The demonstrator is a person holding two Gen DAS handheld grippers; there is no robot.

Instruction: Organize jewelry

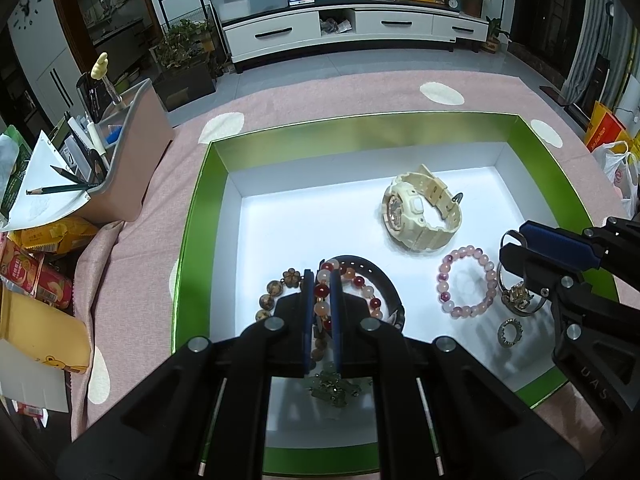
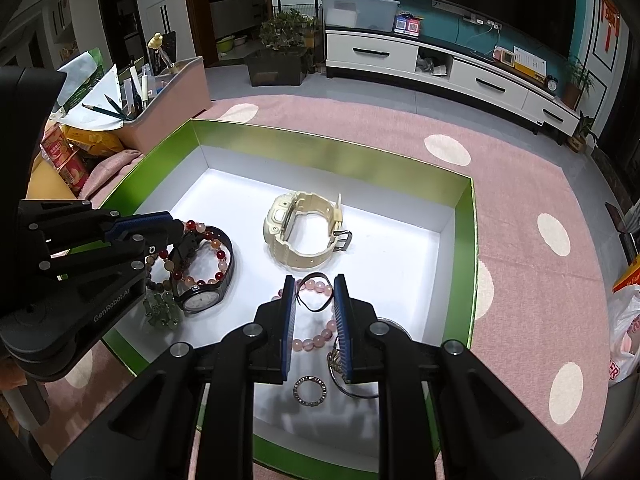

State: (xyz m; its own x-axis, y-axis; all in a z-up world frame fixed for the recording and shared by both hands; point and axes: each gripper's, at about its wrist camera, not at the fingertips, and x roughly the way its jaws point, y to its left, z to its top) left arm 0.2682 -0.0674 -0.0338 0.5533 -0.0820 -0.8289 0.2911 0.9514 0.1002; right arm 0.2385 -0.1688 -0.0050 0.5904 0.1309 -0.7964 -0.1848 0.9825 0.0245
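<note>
Green box [image 1: 192,216]: two watches; left tongs [image 1: 322,280] clench beads, right tongs [image 2: 314,292] perhaps released.

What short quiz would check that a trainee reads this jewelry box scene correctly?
1. True or false: the cream watch lies outside the box.
2. Which piece sits between the fingers of the left gripper? A pink bracelet; B red bead bracelet; C silver ring.
3. Fill in: the box holds ___ watches.

Key:
1. False: the cream watch lies inside the green box.
2. B.
3. Two: the cream one and the black watch.
</note>
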